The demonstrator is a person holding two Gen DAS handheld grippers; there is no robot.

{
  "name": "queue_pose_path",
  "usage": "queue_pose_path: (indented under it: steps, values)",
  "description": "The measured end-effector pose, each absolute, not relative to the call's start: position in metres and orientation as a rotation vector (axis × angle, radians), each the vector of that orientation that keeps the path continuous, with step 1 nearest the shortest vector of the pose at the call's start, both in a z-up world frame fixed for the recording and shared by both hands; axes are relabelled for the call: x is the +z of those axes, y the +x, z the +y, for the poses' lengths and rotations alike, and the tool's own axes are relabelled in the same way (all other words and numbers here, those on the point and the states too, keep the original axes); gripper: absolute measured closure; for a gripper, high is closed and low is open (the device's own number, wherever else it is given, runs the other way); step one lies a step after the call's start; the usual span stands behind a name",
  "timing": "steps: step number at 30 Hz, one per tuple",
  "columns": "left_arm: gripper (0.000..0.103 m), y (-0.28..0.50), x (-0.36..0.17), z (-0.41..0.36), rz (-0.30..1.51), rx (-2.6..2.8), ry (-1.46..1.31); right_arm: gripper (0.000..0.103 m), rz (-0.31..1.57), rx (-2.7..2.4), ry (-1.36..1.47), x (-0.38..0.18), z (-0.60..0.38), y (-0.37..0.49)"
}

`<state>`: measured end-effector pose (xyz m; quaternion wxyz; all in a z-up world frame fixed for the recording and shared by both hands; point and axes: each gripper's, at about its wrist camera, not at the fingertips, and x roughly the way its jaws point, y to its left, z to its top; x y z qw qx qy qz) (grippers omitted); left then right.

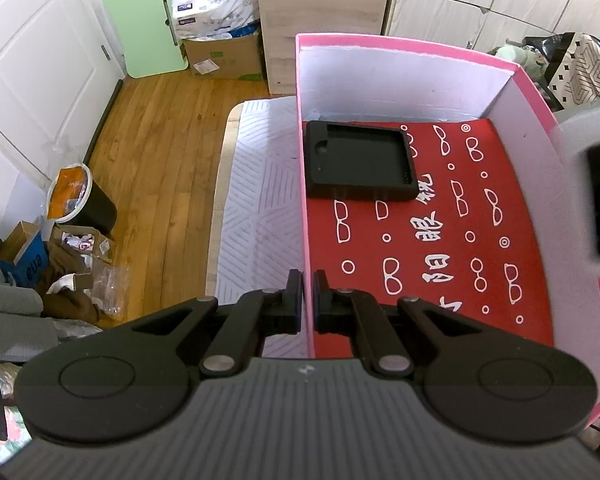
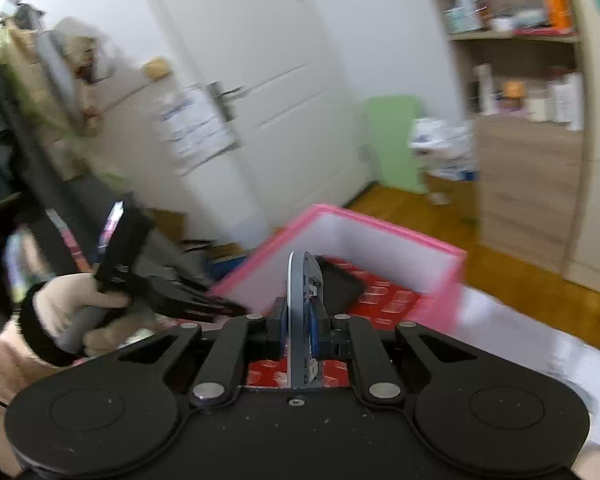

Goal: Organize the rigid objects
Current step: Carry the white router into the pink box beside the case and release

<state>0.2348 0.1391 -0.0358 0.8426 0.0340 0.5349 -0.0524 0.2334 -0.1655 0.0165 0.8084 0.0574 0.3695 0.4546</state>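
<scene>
Left gripper (image 1: 307, 296) pinches the near side wall of the pink box (image 1: 404, 46), holding it on the white mat (image 1: 256, 200). A black tray (image 1: 360, 160) lies inside on the red liner (image 1: 440, 240). Right gripper (image 2: 300, 320) clamps a thin grey plate (image 2: 298, 320) upright above the box

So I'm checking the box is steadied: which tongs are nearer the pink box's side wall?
Left. The left tongs are shut on the side wall of the pink box; the right tongs, gripping a thin grey plate, hover above the box's red floor.
</scene>
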Motion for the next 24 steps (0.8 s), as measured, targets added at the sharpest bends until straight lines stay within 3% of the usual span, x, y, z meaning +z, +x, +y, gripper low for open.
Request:
queue_pose_path:
  steps: [10, 15, 18, 20, 24]
  values:
    - [0.098, 0.235, -0.037, 0.139, 1.126, -0.107, 0.055, 0.089, 1.326, 1.069, 0.283, -0.085, -0.055, 0.320]
    - [0.098, 0.235, -0.037, 0.141, 1.125, -0.112, 0.053, 0.088, 1.428, 1.077, 0.243, -0.098, -0.033, 0.339]
    - [0.098, 0.234, -0.037, 0.142, 1.125, -0.119, 0.051, 0.075, 1.349, 1.018, 0.048, -0.089, -0.028, 0.332]
    - [0.098, 0.234, -0.038, 0.142, 1.122, -0.122, 0.054, 0.061, 1.272, 0.927, -0.112, -0.084, -0.025, 0.322]
    - [0.097, 0.234, -0.037, 0.145, 1.124, -0.135, 0.047, 0.040, 1.162, 0.944, -0.206, -0.068, -0.031, 0.296]
